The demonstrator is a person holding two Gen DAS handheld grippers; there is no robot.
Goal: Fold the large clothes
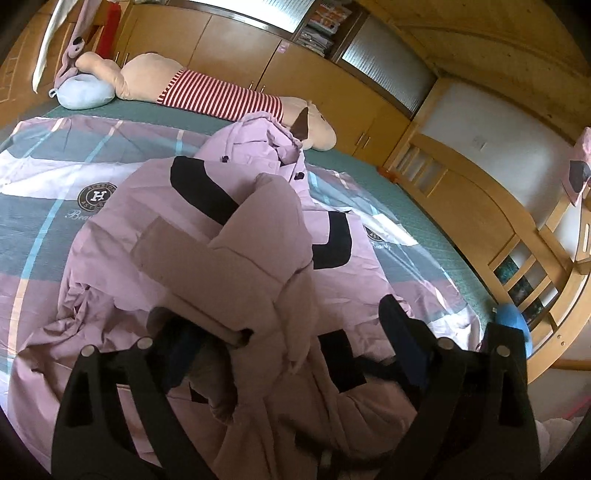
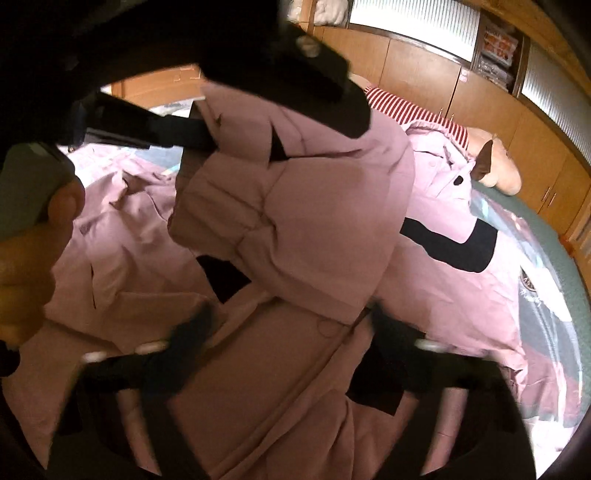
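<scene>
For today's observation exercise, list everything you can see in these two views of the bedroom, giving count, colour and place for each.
coat: one, pink with black patches, spread on the bed, a sleeve lifted over it
quilt: one, pink, grey and white, under the coat
bed: one, green sheet, wooden frame
plush toy: one, beige with a red-striped shirt, along the bed's far edge
cushion: one, pale blue, by the plush toy
cabinets: a row, wooden, behind the bed
magazines: a stack, mixed colours, on a shelf above the cabinets
ball: one, blue, at the bed's right edge
left gripper: black, open, the sleeve between its fingers
right gripper: black, blurred, over the coat
hand: one, left edge of the right wrist view
</scene>
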